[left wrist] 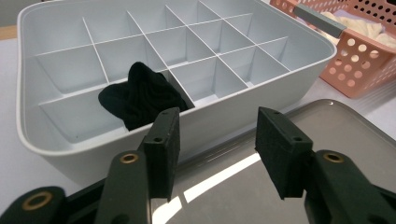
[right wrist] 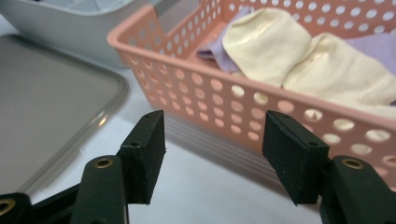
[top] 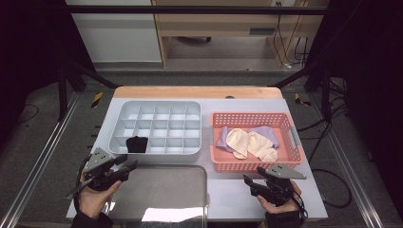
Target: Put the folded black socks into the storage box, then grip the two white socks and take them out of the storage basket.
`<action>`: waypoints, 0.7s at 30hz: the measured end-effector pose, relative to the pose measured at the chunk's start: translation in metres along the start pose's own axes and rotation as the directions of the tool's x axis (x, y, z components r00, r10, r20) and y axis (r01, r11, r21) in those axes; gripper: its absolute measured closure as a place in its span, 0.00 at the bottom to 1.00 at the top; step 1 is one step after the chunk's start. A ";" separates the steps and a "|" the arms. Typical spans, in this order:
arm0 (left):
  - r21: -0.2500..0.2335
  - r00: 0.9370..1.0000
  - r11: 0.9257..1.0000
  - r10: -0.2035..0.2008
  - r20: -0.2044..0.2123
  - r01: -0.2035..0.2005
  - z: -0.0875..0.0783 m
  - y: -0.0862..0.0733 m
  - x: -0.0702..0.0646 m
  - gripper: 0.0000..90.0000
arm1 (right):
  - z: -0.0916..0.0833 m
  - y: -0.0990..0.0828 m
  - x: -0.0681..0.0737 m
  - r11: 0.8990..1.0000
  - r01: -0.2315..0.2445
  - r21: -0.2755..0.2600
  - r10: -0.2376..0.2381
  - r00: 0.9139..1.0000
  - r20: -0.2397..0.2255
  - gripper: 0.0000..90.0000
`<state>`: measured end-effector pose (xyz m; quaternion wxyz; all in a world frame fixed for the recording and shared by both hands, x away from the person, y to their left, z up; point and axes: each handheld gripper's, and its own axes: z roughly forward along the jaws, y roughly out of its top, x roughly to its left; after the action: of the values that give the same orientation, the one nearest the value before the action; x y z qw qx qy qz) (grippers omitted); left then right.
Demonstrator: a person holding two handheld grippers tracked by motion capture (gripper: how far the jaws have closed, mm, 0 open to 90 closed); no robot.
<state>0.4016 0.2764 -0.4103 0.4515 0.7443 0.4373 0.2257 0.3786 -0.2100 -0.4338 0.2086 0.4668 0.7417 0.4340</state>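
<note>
Overhead, the bench (top: 223, 190) shows a pale grey top with a strip of bare wood along its far edge, standing on a dark floor between metal rails. Beyond it, a white wall panel and a wooden frame close off the room, with cables hanging at the far right and black-and-yellow tape marks on the floor at both far corners.

A grey divided tray (top: 157, 107) sits on the left half of the bench. A black sock (top: 137, 143) lies bunched in a compartment of its near row, second from the left. In the left gripper view the sock (left wrist: 140, 98) spills over a divider wall inside the tray (left wrist: 261, 93). To the right stands a pink basket (top: 285, 164) with holes in its walls, holding cream socks (top: 249, 142) on top of a purple cloth (top: 270, 134). A shiny grey lid (top: 161, 190) lies flat on the near bench, just in front of the tray.

The left gripper (top: 128, 166) hangs over the lid's near left corner, close to the tray's front wall; its jaws stand apart with nothing between them. The right gripper (top: 248, 180) rests low beside the basket's near wall, jaws apart and empty as well, pointing at the holed wall (right wrist: 243, 107)
</note>
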 end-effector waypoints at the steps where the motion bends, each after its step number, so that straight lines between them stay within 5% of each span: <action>1: -0.003 1.000 1.000 -0.011 0.001 0.011 0.000 -0.003 -0.001 0.54 | -0.001 0.002 0.000 1.000 -0.003 -0.008 0.003 1.000 0.000 0.44; 5: -0.009 1.000 1.000 -0.016 -0.023 0.016 0.000 -0.012 -0.005 0.48 | -0.003 0.012 -0.003 1.000 -0.008 -0.029 0.008 1.000 0.004 0.43; 14: -0.017 0.997 0.997 -0.070 0.013 0.070 0.005 -0.032 -0.004 0.37 | 0.005 0.035 -0.005 0.998 -0.020 -0.062 0.020 1.000 0.004 0.41; 21: 0.006 0.997 0.997 -0.073 0.006 0.073 0.009 -0.042 -0.002 0.33 | 0.021 0.061 -0.005 0.995 -0.036 -0.090 0.037 0.999 0.003 0.39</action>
<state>0.3879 0.2791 -0.4510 0.4585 0.7300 0.4633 0.2055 0.4270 -0.1935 -0.3945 0.2233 0.4715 0.7123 0.4696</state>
